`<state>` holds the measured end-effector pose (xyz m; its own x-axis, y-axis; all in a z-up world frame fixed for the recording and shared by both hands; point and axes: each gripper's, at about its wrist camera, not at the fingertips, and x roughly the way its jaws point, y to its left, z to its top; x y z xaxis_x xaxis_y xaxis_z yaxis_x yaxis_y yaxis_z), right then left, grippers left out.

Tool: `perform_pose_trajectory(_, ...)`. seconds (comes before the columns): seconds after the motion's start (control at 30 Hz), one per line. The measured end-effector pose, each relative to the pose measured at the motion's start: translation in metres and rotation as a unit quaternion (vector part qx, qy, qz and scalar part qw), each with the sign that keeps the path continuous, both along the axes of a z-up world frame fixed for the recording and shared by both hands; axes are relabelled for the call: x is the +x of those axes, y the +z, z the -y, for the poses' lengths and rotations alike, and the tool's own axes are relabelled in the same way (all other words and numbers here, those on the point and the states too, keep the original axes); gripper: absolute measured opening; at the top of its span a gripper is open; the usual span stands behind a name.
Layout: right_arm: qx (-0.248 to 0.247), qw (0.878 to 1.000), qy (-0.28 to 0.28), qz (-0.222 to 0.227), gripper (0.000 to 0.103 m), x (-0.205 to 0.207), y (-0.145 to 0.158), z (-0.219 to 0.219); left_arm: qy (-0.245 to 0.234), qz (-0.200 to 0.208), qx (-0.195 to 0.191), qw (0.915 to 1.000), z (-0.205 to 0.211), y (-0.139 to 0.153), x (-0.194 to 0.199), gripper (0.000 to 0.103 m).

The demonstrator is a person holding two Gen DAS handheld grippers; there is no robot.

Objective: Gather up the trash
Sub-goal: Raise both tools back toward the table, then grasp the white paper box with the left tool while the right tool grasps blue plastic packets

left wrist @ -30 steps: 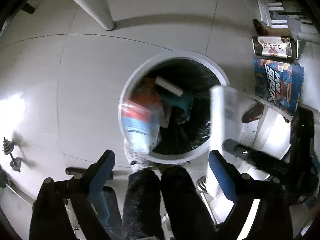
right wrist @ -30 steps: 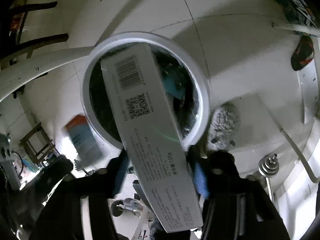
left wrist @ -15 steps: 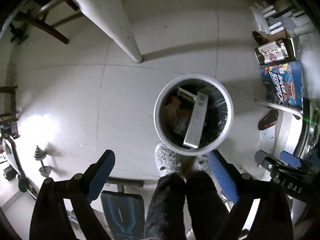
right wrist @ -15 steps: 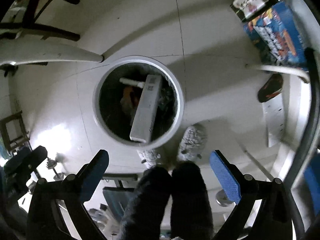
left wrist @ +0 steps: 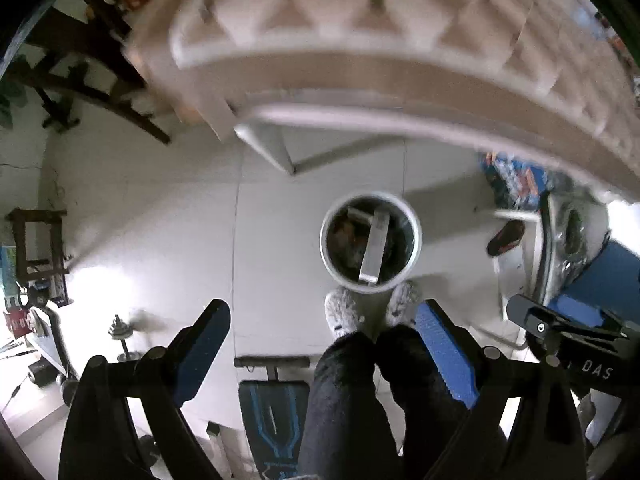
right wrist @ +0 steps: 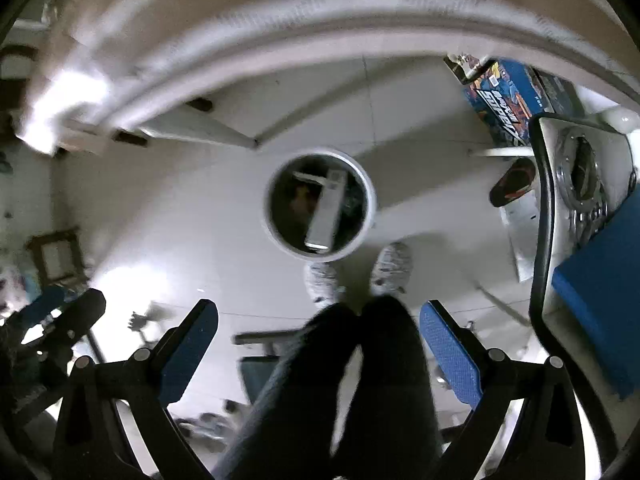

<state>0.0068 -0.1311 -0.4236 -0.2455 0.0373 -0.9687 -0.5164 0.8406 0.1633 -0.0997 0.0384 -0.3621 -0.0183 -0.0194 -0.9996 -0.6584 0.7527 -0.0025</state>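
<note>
Right wrist: bin (right wrist: pixel 370 204) contents blurred.

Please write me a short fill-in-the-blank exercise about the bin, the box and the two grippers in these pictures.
1. The long grey box lies inside the round white ____.
2. The jaws of the right gripper stand ____, with nothing between them.
3. The bin stands on the floor just in front of the person's fuzzy grey ____.
4. The left gripper holds ____.

Missing words: bin; open; slippers; nothing
</note>
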Motion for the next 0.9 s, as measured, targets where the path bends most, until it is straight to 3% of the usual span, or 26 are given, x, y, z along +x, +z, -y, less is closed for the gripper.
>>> perform_pose_trajectory(0.23,0.073,0.995,-0.058,0.040,0.102,0.055,0.109,-0.019,0.025,0.072,0.034,0.9966,-0.033,0.078,0.068,0.096)
perform_pose_trajectory(0.43,0.099,0.980,-0.121,0.119,0.102,0.188,0.180,-0.019,0.000,0.118,0.062,0.9911,-0.060,0.115,0.195,0.096)
perform_pose_trajectory(0.63,0.086,0.969,-0.173,0.152,0.102,0.345,0.192,-0.017,0.004,0.141,0.045,0.9890,-0.095,0.131,0.353,0.096)
perform_pose_trajectory(0.7,0.075,0.967,-0.192,0.148,0.102,0.403,0.184,-0.017,0.008,0.136,0.032,0.9902,-0.104,0.128,0.403,0.096)
perform_pose_trajectory(0.9,0.047,0.966,-0.223,0.120,0.102,0.527,0.147,-0.030,0.020,0.123,-0.019,0.9920,-0.120,0.103,0.530,0.096)
